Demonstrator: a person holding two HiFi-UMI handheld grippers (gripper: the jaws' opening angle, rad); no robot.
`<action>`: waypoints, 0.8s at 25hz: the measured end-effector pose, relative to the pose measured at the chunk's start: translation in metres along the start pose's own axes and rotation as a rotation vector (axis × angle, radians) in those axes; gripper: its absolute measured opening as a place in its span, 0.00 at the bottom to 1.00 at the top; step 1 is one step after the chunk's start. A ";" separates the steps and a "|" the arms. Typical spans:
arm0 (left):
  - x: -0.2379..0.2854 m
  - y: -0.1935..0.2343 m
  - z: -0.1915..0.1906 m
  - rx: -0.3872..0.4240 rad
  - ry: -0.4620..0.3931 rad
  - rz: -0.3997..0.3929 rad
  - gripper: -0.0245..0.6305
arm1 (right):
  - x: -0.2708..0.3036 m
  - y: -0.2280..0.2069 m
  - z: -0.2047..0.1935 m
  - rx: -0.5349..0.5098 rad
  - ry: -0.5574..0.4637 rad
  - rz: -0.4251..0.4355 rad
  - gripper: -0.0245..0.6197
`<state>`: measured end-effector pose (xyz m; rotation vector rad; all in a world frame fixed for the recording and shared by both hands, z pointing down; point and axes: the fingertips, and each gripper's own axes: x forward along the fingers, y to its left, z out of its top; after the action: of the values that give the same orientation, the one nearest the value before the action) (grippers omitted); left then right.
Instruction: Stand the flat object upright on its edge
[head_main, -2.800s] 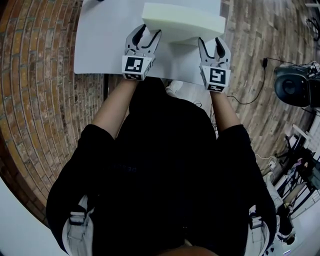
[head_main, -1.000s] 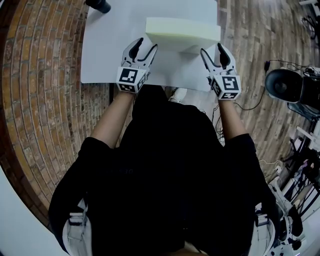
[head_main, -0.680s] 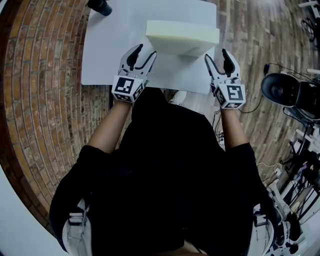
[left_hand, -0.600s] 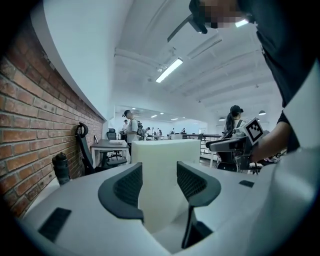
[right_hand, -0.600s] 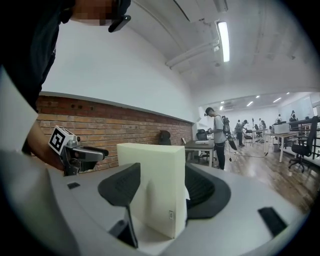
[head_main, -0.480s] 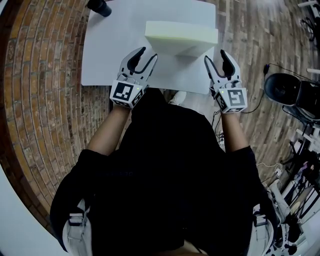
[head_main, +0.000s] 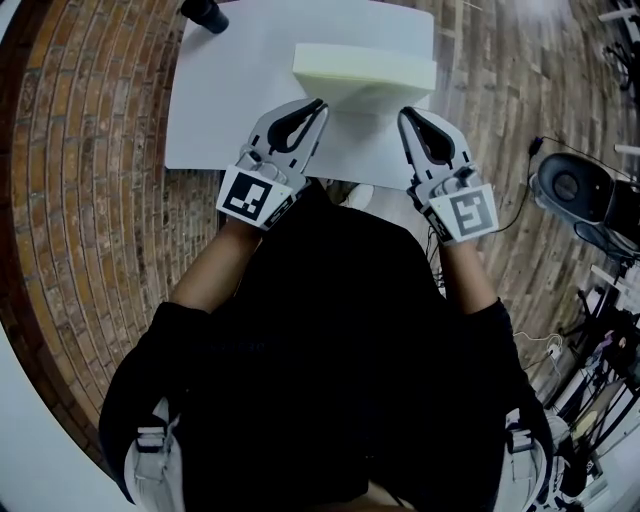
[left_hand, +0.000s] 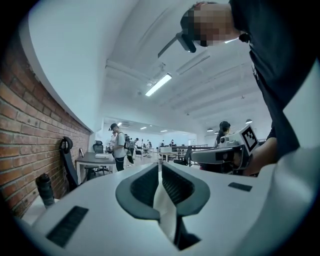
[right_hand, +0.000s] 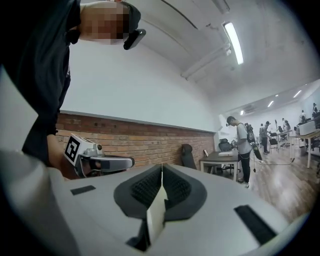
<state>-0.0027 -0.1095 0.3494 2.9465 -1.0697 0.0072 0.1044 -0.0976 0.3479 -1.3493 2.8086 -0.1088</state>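
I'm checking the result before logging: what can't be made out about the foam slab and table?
Foam slab base: head view, hidden beneath its own top face.
Foam slab: absent from both gripper views, aimed across the room.
Dark object at table corner: head view, cut by top edge.

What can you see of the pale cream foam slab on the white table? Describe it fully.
The pale cream foam slab is a thick rectangular block, soft-looking, with straight edges. It appears to stand upright on one long edge near the far side of the white table, narrow top face towards the camera. Only the table touches it; the left gripper and right gripper, whose jaws have just been closing on nothing, hang clear of it.
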 end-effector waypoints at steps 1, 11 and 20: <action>0.000 -0.003 0.004 0.008 -0.004 -0.007 0.09 | 0.001 0.004 0.004 -0.005 -0.002 0.008 0.05; 0.005 -0.017 0.019 0.015 0.004 -0.037 0.07 | 0.009 0.023 0.024 -0.022 0.009 0.054 0.05; 0.013 -0.021 0.029 0.030 0.005 -0.040 0.07 | 0.008 0.021 0.032 -0.037 0.008 0.041 0.05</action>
<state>0.0207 -0.1023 0.3208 2.9924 -1.0195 0.0312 0.0843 -0.0926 0.3150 -1.2996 2.8570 -0.0611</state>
